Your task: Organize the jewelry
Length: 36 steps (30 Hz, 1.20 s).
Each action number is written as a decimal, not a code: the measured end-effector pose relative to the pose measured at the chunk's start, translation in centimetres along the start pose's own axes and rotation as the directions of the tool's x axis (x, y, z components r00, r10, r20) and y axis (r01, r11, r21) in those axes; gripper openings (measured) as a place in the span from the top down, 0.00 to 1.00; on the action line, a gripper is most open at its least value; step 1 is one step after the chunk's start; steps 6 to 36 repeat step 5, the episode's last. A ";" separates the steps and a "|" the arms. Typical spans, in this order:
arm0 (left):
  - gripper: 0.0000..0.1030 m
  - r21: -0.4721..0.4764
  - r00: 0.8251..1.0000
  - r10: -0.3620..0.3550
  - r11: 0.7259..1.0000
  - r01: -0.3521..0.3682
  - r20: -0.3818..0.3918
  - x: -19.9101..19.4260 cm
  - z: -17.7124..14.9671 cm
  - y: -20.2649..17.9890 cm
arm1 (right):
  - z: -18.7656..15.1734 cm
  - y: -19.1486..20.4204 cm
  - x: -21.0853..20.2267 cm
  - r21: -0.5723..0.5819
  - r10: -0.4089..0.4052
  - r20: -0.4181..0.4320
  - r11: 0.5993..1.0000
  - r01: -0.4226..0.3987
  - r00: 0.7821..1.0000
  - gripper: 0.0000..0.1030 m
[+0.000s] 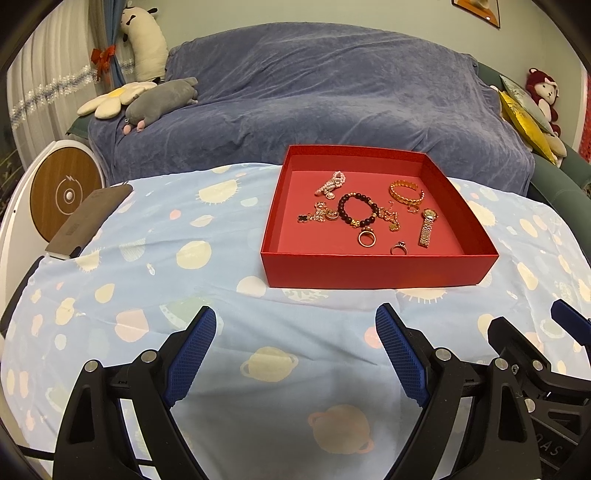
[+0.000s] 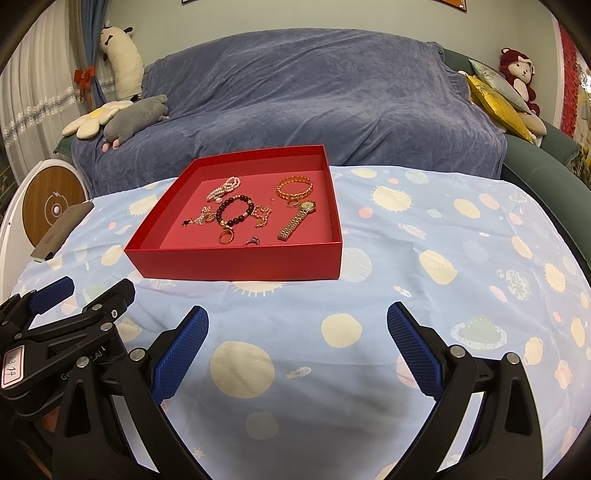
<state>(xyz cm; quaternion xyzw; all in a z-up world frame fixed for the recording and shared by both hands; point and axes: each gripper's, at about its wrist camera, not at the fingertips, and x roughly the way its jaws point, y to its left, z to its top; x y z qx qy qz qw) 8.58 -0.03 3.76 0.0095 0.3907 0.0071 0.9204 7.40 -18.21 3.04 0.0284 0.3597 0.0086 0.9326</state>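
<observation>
Both my jaws are wide apart, empty. Ahead, the gold watch (image 2: 297,220) looks light, slippery; I'd pinch its band.

Wall: pale grey-green (image 2: 332,14), with a picture frame corner (image 1: 476,11) at the top.
Sofa: dark green (image 2: 546,162), draped with a blue-grey throw (image 1: 332,92).
Sofa's left end: plush toys, one a white flower (image 1: 114,98), one grey (image 1: 159,99).
Sofa's right end: gold cushion (image 2: 495,99), red plush monkey (image 2: 519,74).
Window side: white curtain (image 1: 48,66), far left.
Desk cover: light blue cloth with planets (image 2: 424,258).
Light: dim, warm indoor.
</observation>
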 end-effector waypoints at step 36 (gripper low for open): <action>0.17 -0.010 1.000 0.008 1.000 -0.008 -0.009 0.1 -0.1 0.0 | 0.0 0.1 0.0 -0.009 -0.002 -0.002 1.000 0.002 1.000 0.08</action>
